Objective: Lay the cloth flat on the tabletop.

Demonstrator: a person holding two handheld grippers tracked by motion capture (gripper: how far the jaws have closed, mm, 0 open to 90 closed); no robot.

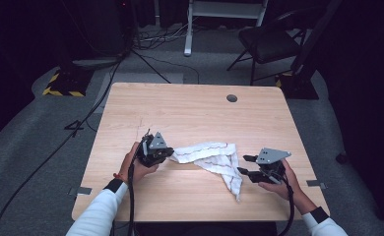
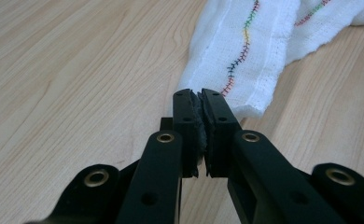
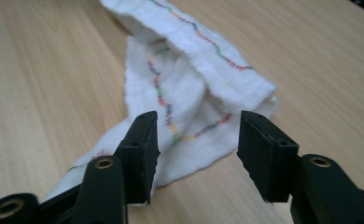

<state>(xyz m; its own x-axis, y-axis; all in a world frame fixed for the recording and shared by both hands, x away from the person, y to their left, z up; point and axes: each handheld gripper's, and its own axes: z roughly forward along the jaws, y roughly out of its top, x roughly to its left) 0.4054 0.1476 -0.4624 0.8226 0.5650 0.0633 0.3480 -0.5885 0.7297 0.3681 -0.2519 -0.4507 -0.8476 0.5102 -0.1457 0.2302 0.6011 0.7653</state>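
Note:
A white towel (image 1: 214,160) with coloured zigzag stitching lies bunched across the front half of the wooden table (image 1: 195,108), and one corner trails toward the front edge. My left gripper (image 1: 168,153) is shut at the towel's left end. In the left gripper view the towel (image 2: 245,51) meets the very tips of the left gripper (image 2: 201,93), whose jaws are pressed together. My right gripper (image 1: 244,164) stands open at the towel's right side. In the right gripper view the right gripper (image 3: 196,135) has its jaws apart, with the folded towel (image 3: 189,88) just beyond them, untouched.
A round cable hole (image 1: 232,98) sits near the table's far edge. Beyond the table stand a black chair (image 1: 269,42) and a white desk frame (image 1: 190,29), with cables on the grey floor. Metal brackets (image 1: 83,191) stick out at the table's sides.

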